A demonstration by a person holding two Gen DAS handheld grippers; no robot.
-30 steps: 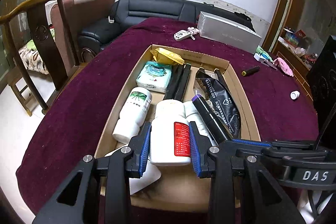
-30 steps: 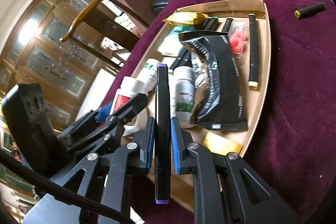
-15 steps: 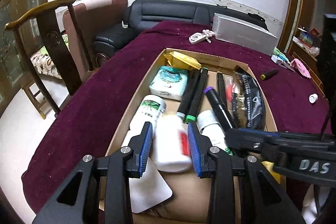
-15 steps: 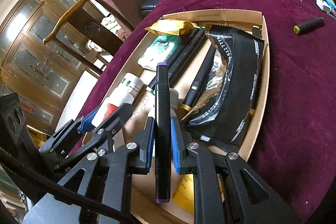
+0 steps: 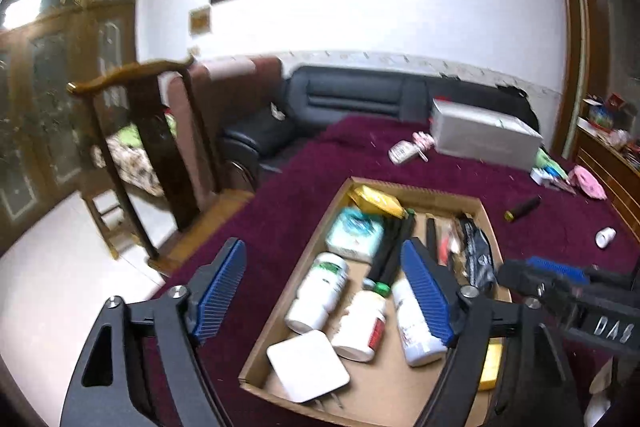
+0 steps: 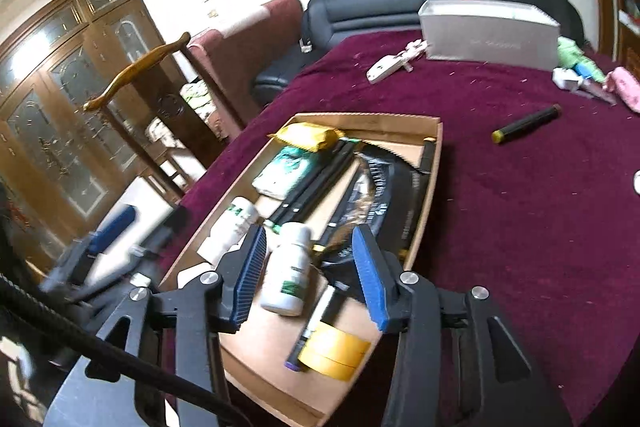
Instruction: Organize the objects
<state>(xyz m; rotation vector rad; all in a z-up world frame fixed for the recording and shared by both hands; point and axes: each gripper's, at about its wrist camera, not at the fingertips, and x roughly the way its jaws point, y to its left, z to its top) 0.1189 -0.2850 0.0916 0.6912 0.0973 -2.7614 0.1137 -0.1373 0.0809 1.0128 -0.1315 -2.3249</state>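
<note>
Both my grippers have let go and lifted: my left gripper [image 5: 324,291], which a second ago clamped the white red-labelled bottle [image 5: 362,325], is opening with nothing between its pads, that bottle lying in the cardboard tray [image 5: 280,311]. My right gripper [image 6: 310,273] is opening too; its purple-capped marker [image 6: 316,323] now lies in the tray beside the yellow tape roll [image 6: 334,349].

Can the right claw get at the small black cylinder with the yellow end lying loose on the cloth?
Probably yes. The black cylinder lies alone on bare maroon cloth beyond the cardboard box, with nothing around it. The right claw is opening with nothing gripped, though it hangs above the box, away from the cylinder.
</note>
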